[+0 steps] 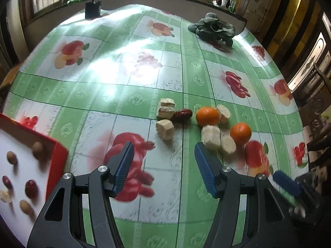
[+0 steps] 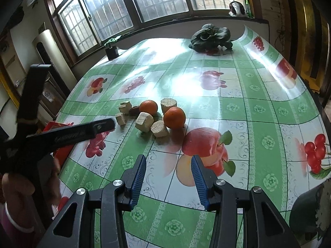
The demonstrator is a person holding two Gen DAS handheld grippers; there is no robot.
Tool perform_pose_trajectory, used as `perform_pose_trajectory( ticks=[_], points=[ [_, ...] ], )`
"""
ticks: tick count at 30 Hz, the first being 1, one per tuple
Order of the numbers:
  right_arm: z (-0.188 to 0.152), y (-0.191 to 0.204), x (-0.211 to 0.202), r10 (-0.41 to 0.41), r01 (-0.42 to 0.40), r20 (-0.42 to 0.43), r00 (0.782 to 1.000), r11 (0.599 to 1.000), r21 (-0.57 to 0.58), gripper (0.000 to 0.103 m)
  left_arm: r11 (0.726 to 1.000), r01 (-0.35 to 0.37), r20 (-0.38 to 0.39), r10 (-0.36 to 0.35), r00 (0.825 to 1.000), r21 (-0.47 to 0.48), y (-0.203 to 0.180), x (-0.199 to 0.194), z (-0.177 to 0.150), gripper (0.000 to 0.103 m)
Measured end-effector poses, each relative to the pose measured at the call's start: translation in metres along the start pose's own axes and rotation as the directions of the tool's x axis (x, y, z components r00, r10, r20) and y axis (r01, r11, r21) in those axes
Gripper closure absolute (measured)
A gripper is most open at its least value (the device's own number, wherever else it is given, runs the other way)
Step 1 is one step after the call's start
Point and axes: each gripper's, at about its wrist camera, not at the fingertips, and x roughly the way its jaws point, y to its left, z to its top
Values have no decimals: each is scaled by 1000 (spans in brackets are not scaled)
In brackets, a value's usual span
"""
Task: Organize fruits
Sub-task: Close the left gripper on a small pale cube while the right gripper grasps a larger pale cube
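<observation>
Left wrist view: the left gripper (image 1: 163,144) hangs over the fruit-print tablecloth (image 1: 115,78) with its blue pads spread apart and nothing between them. Just beyond the fingertips lies a loose cluster of food. A pale cut chunk (image 1: 164,129) sits nearest the left finger, another pale chunk (image 1: 166,108) behind it, and a dark red date (image 1: 183,114) touches both. To the right are two oranges, one (image 1: 207,116) farther back and one (image 1: 240,134) nearer the right edge, with more pale chunks (image 1: 211,137) packed between and beside them. At the left edge stands a red box (image 1: 59,161) with a white floor; it holds brown nuts (image 1: 11,158), red dates (image 1: 31,188) and a pale piece, all somewhat blurred. A dark leafy vegetable (image 1: 215,30) rests at the far right of the table. A blue pad of the right gripper (image 1: 286,183) shows blurred at lower right.

Right wrist view: the right gripper (image 2: 168,162) hovers above the cloth, its pads parted and empty, over a printed apple. Ahead, well apart from the fingertips, lies the same cluster: two oranges (image 2: 174,117), several pale chunks (image 2: 144,122) and the date (image 2: 134,110) tucked behind them. From the left, the left gripper (image 2: 103,125) reaches toward the cluster, held by a hand (image 2: 26,186); a finger tip ends just beside a small chunk. The red box (image 2: 62,150) peeks out beneath it. The leafy vegetable (image 2: 211,36) sits at the table's far end, near the window.
</observation>
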Motion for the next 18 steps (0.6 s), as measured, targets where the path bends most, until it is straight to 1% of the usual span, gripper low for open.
perform_pose_trajectory(
  ticks=[1,4,7,9,11,12,13,14,15,16,18],
  points=[
    [1,0,1,3,-3,0,1000,1000,-2,59,1000,9,1,-9,1000,1,-1,3,3,42],
    [3,0,5,8,-8,-4,1000,1000,-8,59,1000,-24,5,23,1000,9,-3,13,11,42],
    [6,0,9,16,-16,-8,1000,1000,-12,59,1000,-28,8,27,1000,6,-4,20,14,42],
    [7,0,12,16,-16,-14,1000,1000,-17,59,999,-40,8,40,999,21,-6,25,15,43],
    [9,0,15,22,-23,-18,1000,999,-23,59,998,-56,9,55,998,38,-7,29,14,52],
    [10,0,16,26,-26,-20,999,999,-28,59,997,-63,5,63,998,43,-6,31,13,69],
    [11,2,17,27,-28,-20,999,999,-32,59,997,-62,-8,63,998,43,-4,34,12,79],
    [13,3,18,31,-32,-19,999,999,-41,59,998,-55,-19,56,998,39,-1,36,11,81],
    [14,4,19,33,-34,-19,999,998,-46,59,998,-56,-14,56,998,41,1,36,9,86],
    [15,6,21,35,-36,-21,999,998,-53,59,996,-71,-3,71,997,51,2,34,8,90],
    [19,11,26,37,-39,-25,999,997,-72,59,997,-70,1,70,998,44,8,32,6,90]
  ],
)
